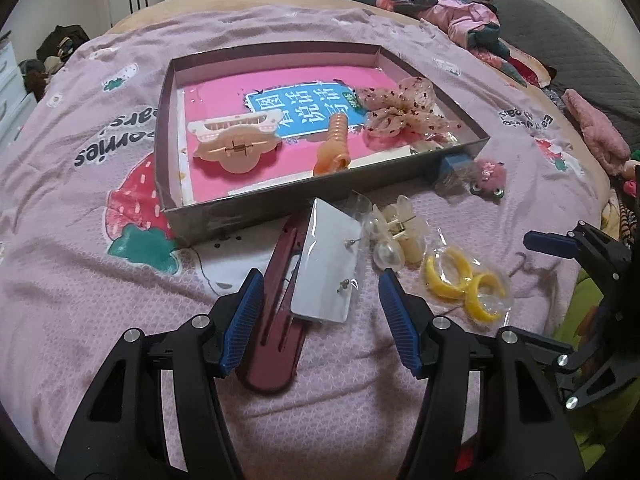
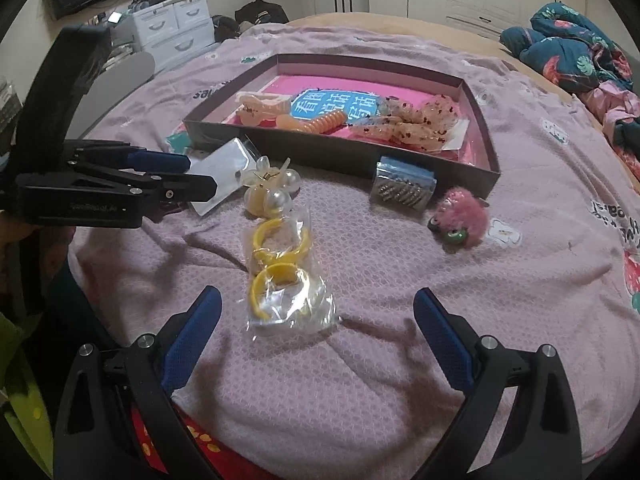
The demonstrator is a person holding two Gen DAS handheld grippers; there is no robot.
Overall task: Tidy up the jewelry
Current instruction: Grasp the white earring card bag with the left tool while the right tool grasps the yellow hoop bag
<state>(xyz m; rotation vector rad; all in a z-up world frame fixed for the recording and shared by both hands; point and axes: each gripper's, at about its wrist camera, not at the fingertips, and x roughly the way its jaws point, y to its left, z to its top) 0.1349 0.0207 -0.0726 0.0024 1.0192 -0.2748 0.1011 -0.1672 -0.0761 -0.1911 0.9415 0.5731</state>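
Lower centre of the left wrist view: dark red hair clip [image 1: 276, 320] flat on the pink bedspread [image 1: 100, 300], partly under a clear earring card [image 1: 326, 264], both between the pads of the left gripper [image 1: 320, 320], released and touching neither. Risk here: card caught along with the clip, or only the slippery plastic pinched (soft bedding gives way under a push). Just right, pearl claw clip [image 1: 394, 236] and bagged yellow hoops [image 2: 280, 276], the latter ahead of the right gripper [image 2: 316, 332], spread wide, empty. Upper centre: box [image 1: 168, 184], some hair pieces already inside. Possible clash of both grippers, close together.
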